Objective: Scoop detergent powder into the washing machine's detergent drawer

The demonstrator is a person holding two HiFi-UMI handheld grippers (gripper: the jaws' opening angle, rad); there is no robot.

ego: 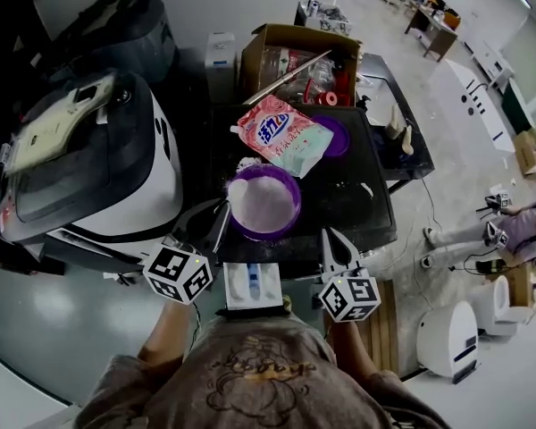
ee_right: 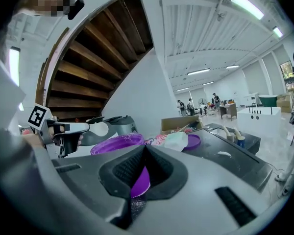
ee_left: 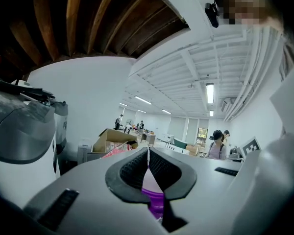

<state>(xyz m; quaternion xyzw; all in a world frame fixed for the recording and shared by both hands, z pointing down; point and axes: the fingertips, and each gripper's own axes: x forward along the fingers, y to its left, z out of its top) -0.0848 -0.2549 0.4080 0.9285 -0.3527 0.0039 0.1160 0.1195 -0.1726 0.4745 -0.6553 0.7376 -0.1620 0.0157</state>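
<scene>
Zero powder has made it to the washer (ego: 116,177) as far as I can tell, so I'd call this the very start. The powder (ego: 263,201) sits in a purple bowl (ego: 266,234) at the front of the dark desk (ego: 362,199). The bag (ego: 284,134) lies flat just behind the bowl, partly over a purple lid (ego: 341,138). I can't pick out a drawer anywhere on the washer, and I can't spot a scoop for sure either. Pretty much everything is left: grab a scoop, load it, carry it left to the machine.

Tools now. The left tool (ee_left: 148,152) is clenched, pads meeting at the tips with nothing pinched between them. Through the little gap lower down you just see white powder and purple bowl beyond. From the head view its tips sit right at the bowl's near-left rim, between bowl and washer. I can't say whether it actually touches the rim.

The right tool (ee_right: 144,149) is the same deal: closed up and empty, with only a sliver of purple bowl and speckled desk showing through the gap. It hangs over the desk's front edge just right of the bowl, clear of it.

My guess is one of them has to open up before anything useful happens.
</scene>
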